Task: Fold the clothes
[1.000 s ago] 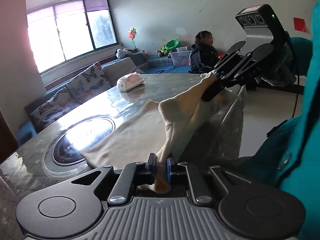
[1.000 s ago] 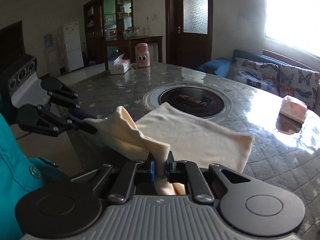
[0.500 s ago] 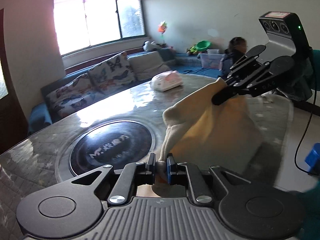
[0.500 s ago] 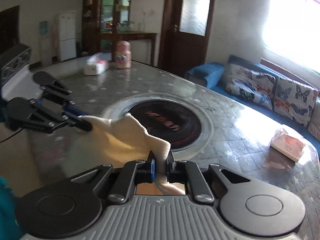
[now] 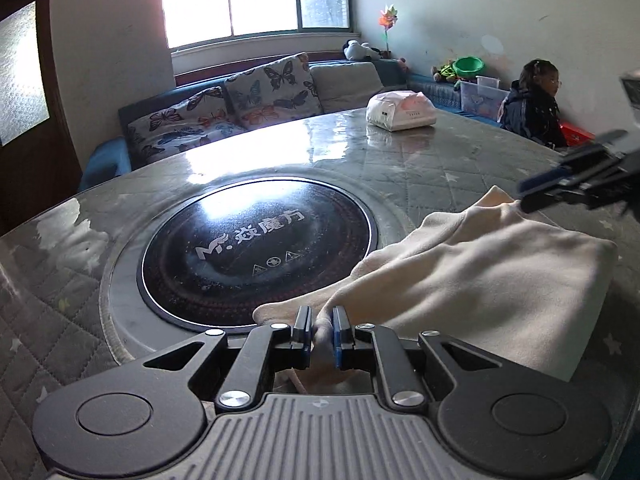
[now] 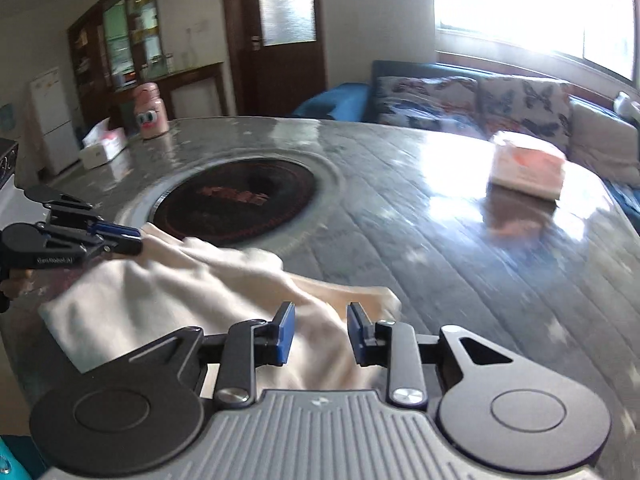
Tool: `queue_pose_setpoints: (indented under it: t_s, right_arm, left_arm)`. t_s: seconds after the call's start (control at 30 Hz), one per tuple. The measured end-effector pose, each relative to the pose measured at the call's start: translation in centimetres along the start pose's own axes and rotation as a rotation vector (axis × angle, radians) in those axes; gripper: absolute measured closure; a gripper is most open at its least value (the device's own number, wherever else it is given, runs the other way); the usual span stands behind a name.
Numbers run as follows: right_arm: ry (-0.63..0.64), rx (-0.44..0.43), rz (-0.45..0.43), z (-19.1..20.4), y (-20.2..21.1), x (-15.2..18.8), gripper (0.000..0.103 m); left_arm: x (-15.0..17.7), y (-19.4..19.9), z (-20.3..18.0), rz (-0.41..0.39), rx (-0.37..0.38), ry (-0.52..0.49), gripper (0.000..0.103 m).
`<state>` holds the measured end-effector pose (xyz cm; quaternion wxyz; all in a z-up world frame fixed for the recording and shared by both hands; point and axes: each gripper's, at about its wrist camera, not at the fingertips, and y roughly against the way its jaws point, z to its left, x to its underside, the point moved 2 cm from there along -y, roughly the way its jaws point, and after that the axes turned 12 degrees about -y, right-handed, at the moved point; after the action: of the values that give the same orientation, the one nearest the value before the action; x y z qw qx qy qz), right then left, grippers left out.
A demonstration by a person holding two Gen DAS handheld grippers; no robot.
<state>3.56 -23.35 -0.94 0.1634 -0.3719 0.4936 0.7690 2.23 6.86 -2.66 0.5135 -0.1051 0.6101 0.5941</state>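
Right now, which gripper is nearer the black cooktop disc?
Left. The left gripper sits at the disc's near rim, clamping the cloth. The right gripper, jaws opening, is farther back over the cloth.

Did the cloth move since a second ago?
Yes. The cloth used to hang off the table's near edge. Now its lifted part lies folded over on the table, closer to the round cooktop.

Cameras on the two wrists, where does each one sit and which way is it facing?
Left wrist: on the left tool, facing sofa and window; its pads pinch the cloth.
Right wrist: on the right tool, facing door and cabinets; its jaws are opening around the cloth.
Shared: cloth, round table, black hotplate, tissue pack, each other's tool.
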Motion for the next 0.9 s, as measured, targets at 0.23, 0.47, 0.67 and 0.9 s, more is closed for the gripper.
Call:
queue_pose_setpoints:
  t_s: [0.23, 0.47, 0.67, 0.9]
  right_arm:
    - [-0.042, 0.003, -0.005, -1.3, -0.7, 0.4, 0.075]
    - [0.025, 0.044, 0.005, -0.5, -1.5, 0.6, 0.079]
    - [0.035, -0.036, -0.005, 0.9, -1.4, -1.1, 0.078]
    - [0.117, -0.115, 0.075, 3.1, -5.2, -2.1, 0.072]
  left_arm:
    - [-1.5, 0.2, -0.3, -0.024, -0.055, -0.017, 0.092]
    - [-1.2, -0.2, 0.0, -0.002, -0.048, -0.007, 0.089]
    - [-1.6, 0.9, 0.0, -0.041, -0.002, 0.019, 0.065]
    - [-2.1, -1.2, -1.1, -0.002, 0.049, -0.086, 0.063]
